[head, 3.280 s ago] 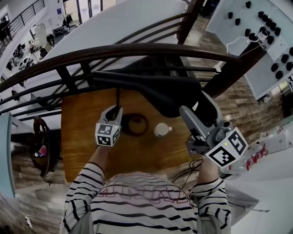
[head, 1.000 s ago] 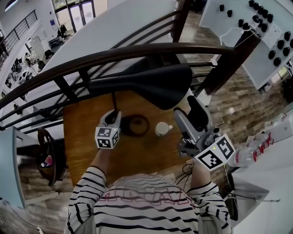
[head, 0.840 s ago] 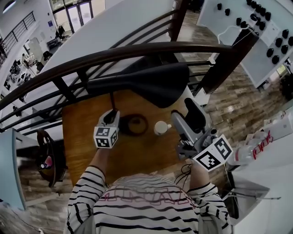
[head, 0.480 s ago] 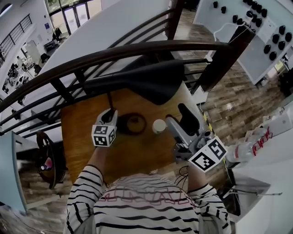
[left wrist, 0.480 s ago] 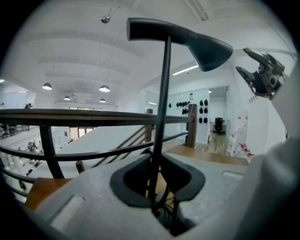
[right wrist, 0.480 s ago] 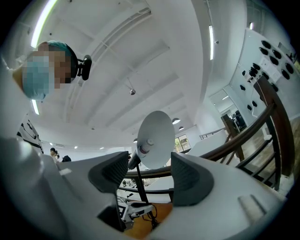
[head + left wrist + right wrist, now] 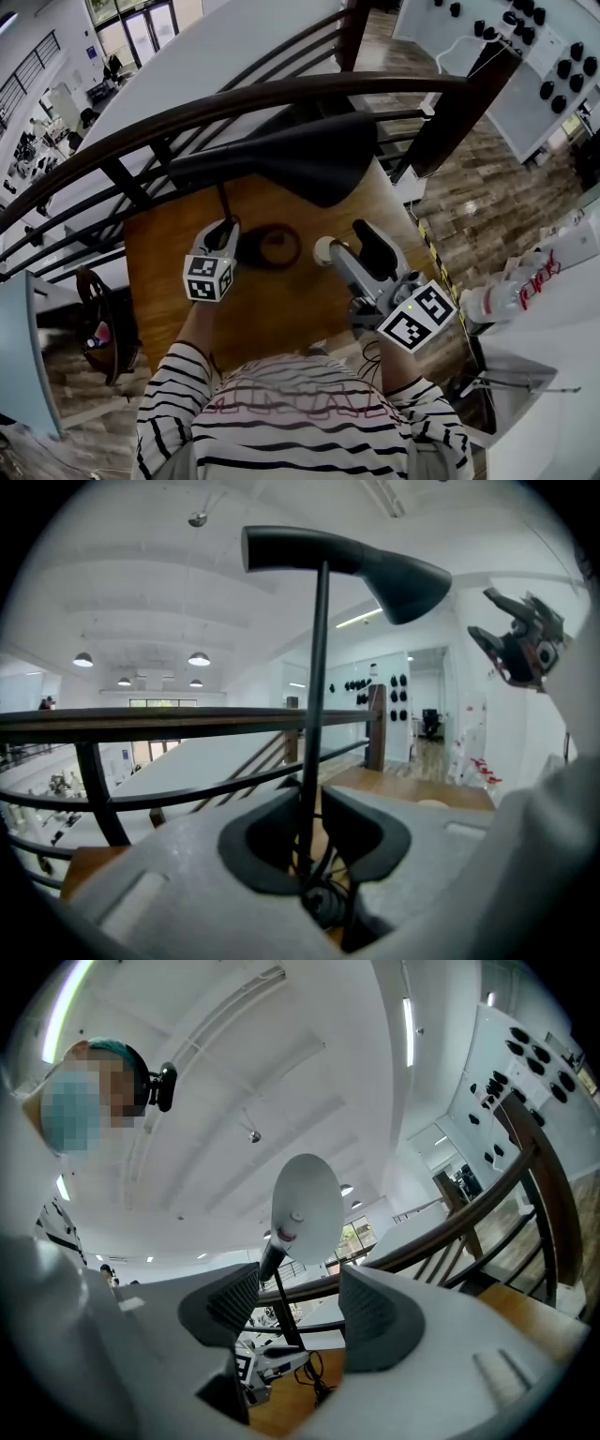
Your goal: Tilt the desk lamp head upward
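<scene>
– While the left gripper stays clamped on the lamp stem, low down near the base, what should the right gripper do about the head?

– Its jaws stand apart with nothing between them, though they have just been closing a little. It hangs low over the table, beside the white cup. From there it looks up at the pale underside of the lamp head, which sits well above it at the top of the stem.

– So 1 holds and 1 lifts?

– I'd say so. Bring the right jaws up to the wide rim of the shade, far from the joint, and take it lightly or push from below. Raise it slowly, in an arc round the joint. Keep the left grip firm so the base doesn't rock or slide, and steer clear of the cup.
</scene>
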Tool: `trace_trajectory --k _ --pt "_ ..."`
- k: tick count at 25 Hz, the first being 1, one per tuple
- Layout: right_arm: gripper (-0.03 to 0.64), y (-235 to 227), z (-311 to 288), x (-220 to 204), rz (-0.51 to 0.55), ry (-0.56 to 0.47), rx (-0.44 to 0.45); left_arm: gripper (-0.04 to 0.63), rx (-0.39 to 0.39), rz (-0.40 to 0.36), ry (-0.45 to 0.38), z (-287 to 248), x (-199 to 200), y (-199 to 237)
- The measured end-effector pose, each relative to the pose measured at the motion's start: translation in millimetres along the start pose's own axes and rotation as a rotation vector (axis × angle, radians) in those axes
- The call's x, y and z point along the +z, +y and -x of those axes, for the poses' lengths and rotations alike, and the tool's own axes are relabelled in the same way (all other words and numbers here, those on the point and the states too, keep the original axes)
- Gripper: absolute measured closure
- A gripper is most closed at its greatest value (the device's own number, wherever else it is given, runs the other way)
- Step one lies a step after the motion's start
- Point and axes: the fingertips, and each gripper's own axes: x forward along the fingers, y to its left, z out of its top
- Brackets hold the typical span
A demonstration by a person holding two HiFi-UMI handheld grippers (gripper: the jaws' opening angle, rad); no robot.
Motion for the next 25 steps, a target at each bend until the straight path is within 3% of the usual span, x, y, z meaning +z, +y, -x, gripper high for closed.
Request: trace_trajectory --k 16,25 --pt "0.408 20 -11 -69 -0.115 0.053 -0.01 0.534 -0.016 0.011 -0.051 85 -2 -11" --pt "0.536 31 -10 -113 -0.157 0.065 -0.09 0.585 -0.072 0.032 -0.063 128 -15 -22"
